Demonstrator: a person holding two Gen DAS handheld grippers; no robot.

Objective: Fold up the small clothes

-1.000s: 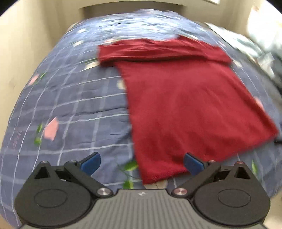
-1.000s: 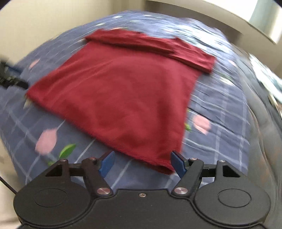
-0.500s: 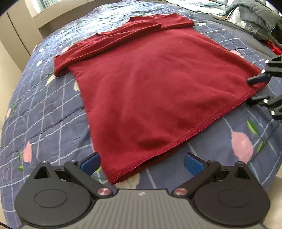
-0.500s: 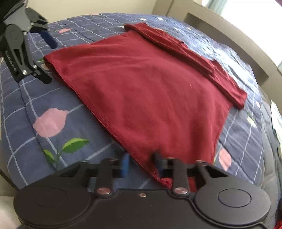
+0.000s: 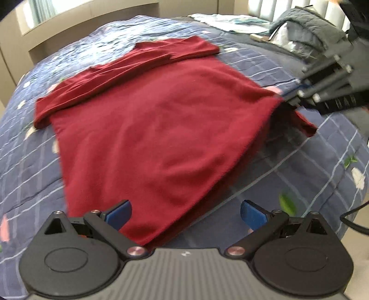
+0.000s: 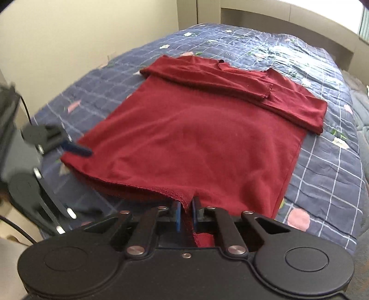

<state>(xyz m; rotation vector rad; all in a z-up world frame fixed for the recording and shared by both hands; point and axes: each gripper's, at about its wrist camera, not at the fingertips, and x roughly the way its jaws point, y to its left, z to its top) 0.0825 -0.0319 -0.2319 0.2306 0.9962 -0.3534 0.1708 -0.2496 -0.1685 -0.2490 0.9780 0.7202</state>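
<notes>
A dark red shirt [image 5: 156,120] lies flat on the bed with its sleeves folded across the top; it also shows in the right wrist view [image 6: 207,138]. My left gripper [image 5: 185,213] is open, its blue fingers straddling the shirt's near bottom corner. My right gripper [image 6: 185,213] is shut on the shirt's hem at the other bottom corner and lifts it slightly. It appears in the left wrist view [image 5: 297,97] at the right. The left gripper shows in the right wrist view [image 6: 73,147] at the left.
The bed has a blue checked quilt [image 5: 299,161] with flower prints. A grey jacket [image 5: 306,25] and papers lie at the far right. A headboard [image 6: 299,20] and cream wall [image 6: 69,34] stand behind.
My right gripper closed on the shirt's hem corner and raised it. My left gripper moved in to the other bottom corner, still open.
</notes>
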